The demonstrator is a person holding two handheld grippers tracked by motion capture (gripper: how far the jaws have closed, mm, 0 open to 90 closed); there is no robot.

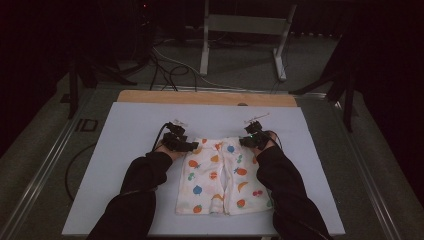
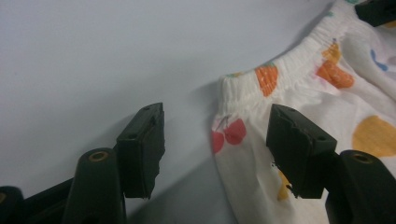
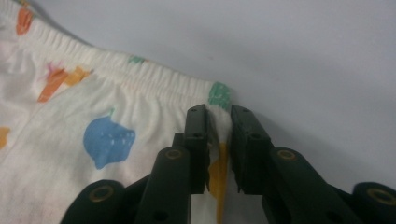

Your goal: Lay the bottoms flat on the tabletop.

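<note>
Item: white cotton shorts printed with coloured fruit (image 1: 220, 177), lying flat on the pale grey-blue table board (image 1: 125, 150), near its front edge and about midway across; elastic waistband at the far end, leg openings toward the person.
Waistband: gathered white elastic band (image 3: 140, 77) along the far edge of the shorts, flat on the board.
Left gripper: black two-jaw gripper (image 2: 215, 140) at the waistband's left corner; jaws partly apart and straddling that corner, one jaw over the bare board, the other over the cloth; pads not pressing on the fabric.
Right gripper: black two-jaw gripper (image 3: 219, 140) at the waistband's right corner; jaws drawn narrow, pinching a raised fold of the cloth just below the elastic.
Arms: two black sleeves (image 1: 140, 190) come in from the near edge, one on each side of the shorts.
Background: wooden strip (image 1: 205, 97) along the board's far edge; white metal stand (image 1: 245, 35) and black cables (image 1: 165, 67) on the floor beyond.
</note>
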